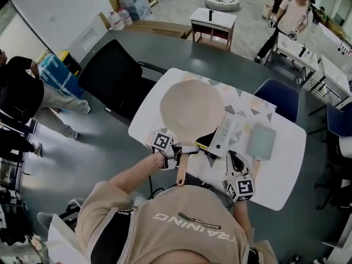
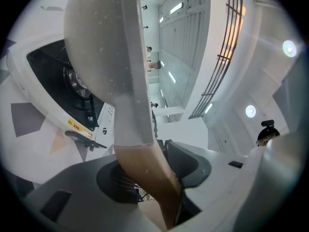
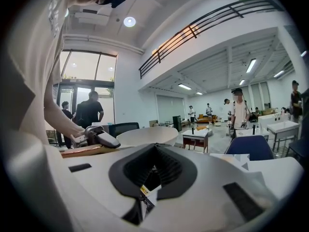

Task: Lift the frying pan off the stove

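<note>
The cream frying pan (image 1: 190, 111) has a wooden handle (image 1: 181, 172) that points toward me. My left gripper (image 1: 184, 150) is shut on that handle. In the left gripper view the handle (image 2: 149, 178) runs between the pads of the left gripper (image 2: 154, 170), and the pan (image 2: 96, 47) hangs tilted above the white stove (image 2: 63, 93), with a gap over the black burner. My right gripper (image 1: 235, 161) hovers at the stove's (image 1: 223, 139) near edge with its fingertips together and nothing in them. In the right gripper view the right gripper (image 3: 154, 151) sees the pan (image 3: 147, 135) off to its left.
A pale green tray (image 1: 261, 141) lies on the white table (image 1: 157, 100) right of the stove. A black chair (image 1: 113, 73) stands at the table's left and a blue chair (image 1: 278, 98) at its far right. People stand farther off in the room.
</note>
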